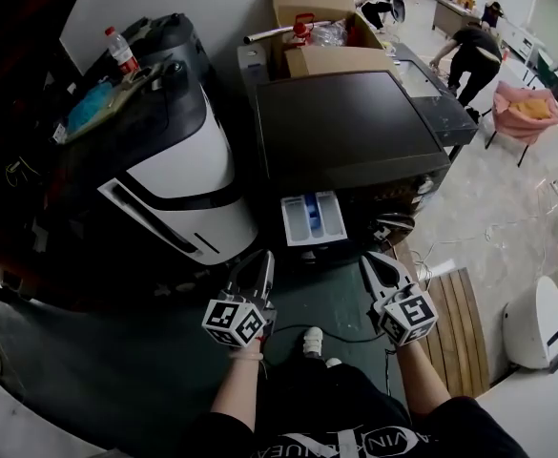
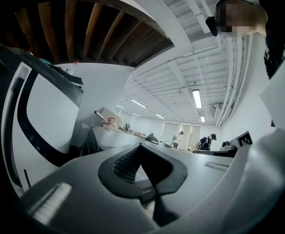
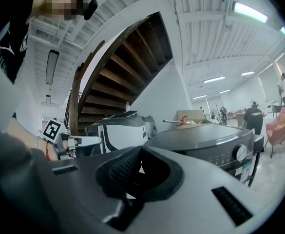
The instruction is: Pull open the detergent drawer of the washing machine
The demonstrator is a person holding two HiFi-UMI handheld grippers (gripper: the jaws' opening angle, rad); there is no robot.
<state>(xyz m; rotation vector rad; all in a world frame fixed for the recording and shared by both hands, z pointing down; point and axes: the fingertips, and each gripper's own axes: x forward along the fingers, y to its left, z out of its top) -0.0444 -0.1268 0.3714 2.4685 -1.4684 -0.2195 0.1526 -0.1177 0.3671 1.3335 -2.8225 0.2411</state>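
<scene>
The dark washing machine stands ahead of me, and its detergent drawer juts out of the front, showing white and blue compartments. My left gripper is just below and left of the drawer, shut and holding nothing. My right gripper is below the drawer's right side, apart from it, with its jaws together and nothing between them. In the left gripper view the gripper faces open room. In the right gripper view the gripper points level, with the washing machine and its control knob to the right.
A white and black machine stands close on the left, with a bottle on top. Cardboard boxes sit behind the washer. A wooden pallet lies at the right, a pink chair farther back. People work in the distance.
</scene>
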